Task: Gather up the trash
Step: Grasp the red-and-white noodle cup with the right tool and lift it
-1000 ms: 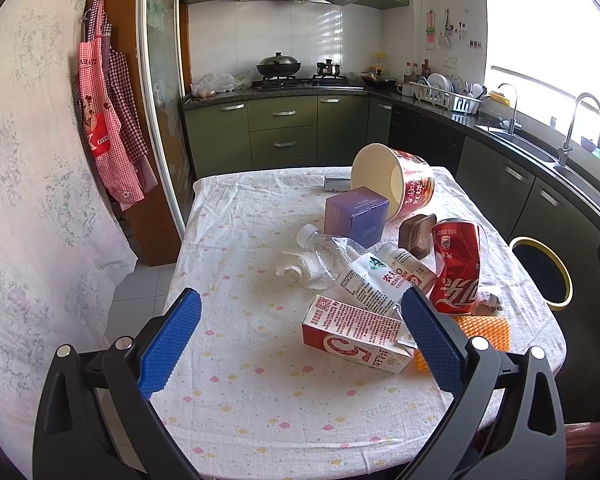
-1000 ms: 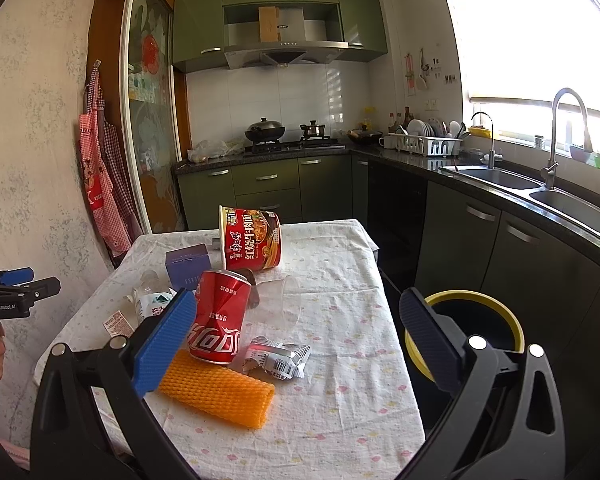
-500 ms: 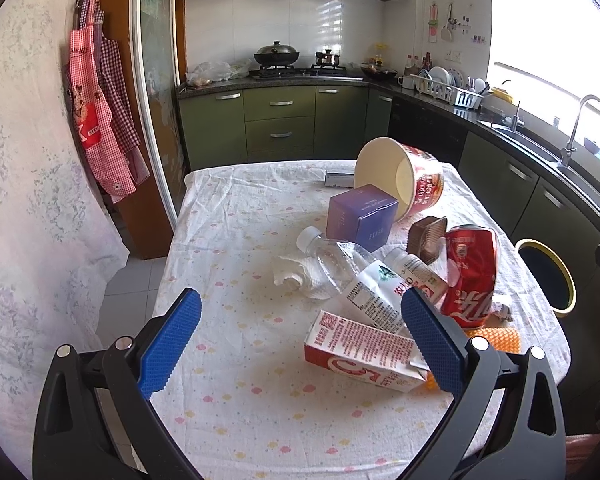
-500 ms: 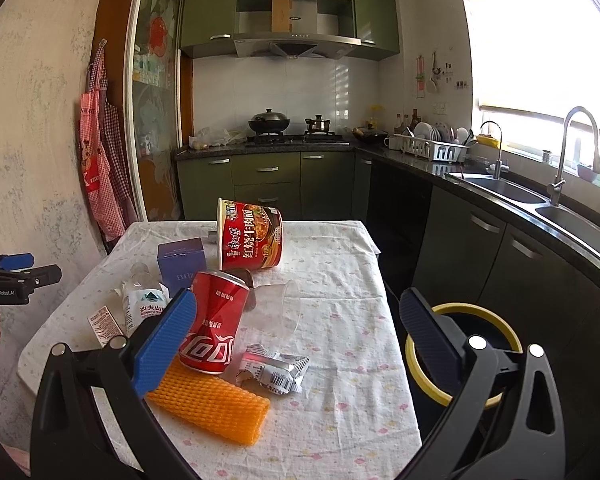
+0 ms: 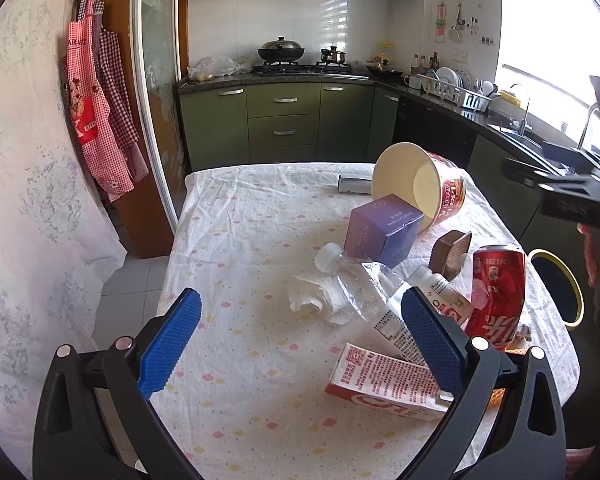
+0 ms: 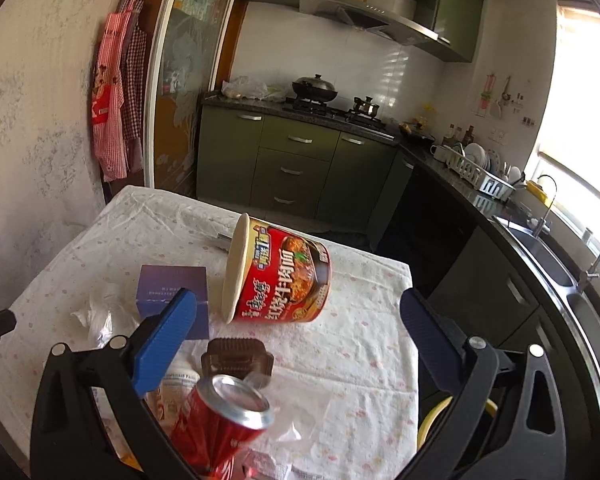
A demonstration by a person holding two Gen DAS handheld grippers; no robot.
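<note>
Trash lies on a cloth-covered table (image 5: 240, 240): a red noodle cup (image 5: 420, 188) on its side, also in the right wrist view (image 6: 280, 272); a purple box (image 5: 384, 230); a clear plastic bottle (image 5: 360, 280) on a crumpled tissue (image 5: 312, 300); a red soda can (image 5: 498, 292), also in the right wrist view (image 6: 224, 424); a red-white carton (image 5: 384, 384); a brown tray (image 6: 240, 356). My left gripper (image 5: 300, 340) is open and empty above the table's near side. My right gripper (image 6: 300, 332) is open and empty above the can and noodle cup.
A yellow-rimmed trash bin (image 5: 560, 284) stands on the floor beyond the table's right edge, partly seen in the right wrist view (image 6: 432, 424). Green cabinets (image 5: 284, 120), a stove and a sink counter (image 6: 560, 264) line the back and right. Aprons (image 5: 100, 112) hang on the left wall.
My right gripper has moved forward and tilted over the table, now close above the can and facing the noodle cup. My left gripper has shifted slightly, still open.
</note>
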